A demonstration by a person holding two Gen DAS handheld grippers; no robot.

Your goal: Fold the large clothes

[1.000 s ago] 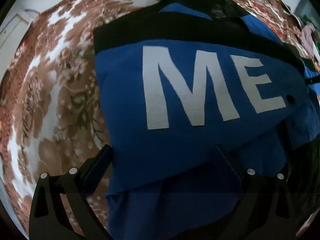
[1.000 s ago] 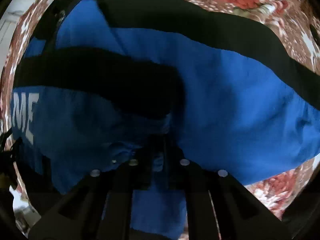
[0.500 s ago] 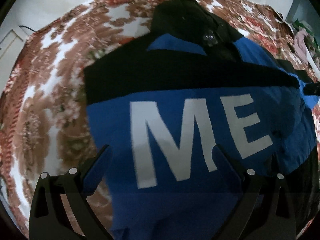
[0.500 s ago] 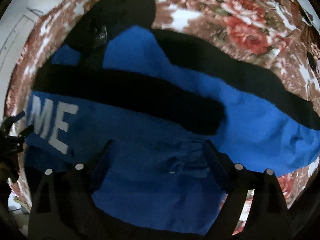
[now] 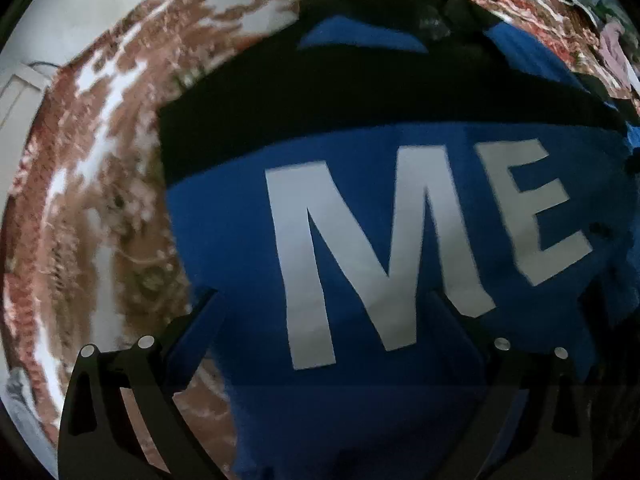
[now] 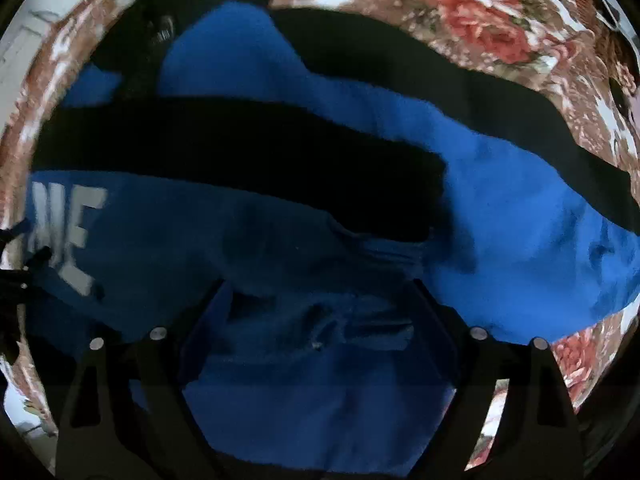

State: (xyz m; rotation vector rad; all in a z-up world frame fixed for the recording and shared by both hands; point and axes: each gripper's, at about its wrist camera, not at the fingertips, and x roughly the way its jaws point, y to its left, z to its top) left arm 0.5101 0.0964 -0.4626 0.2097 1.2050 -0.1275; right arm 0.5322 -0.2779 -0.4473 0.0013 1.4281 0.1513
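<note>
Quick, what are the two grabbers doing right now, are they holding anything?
Left gripper: open, holding nothing, over the blue sweatshirt.
Right gripper: jaws opening wide, nothing pinched, blue fabric below.

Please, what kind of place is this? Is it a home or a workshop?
Most likely a home, probably a bedroom. A blue and black garment lies spread on a floral cover that looks like a bedspread, with a pale wall behind and more clothes heaped at the far edge.

From each wrist we look steeply down, close above the blue garment on a floral cover; both views share its white lettering.
</note>
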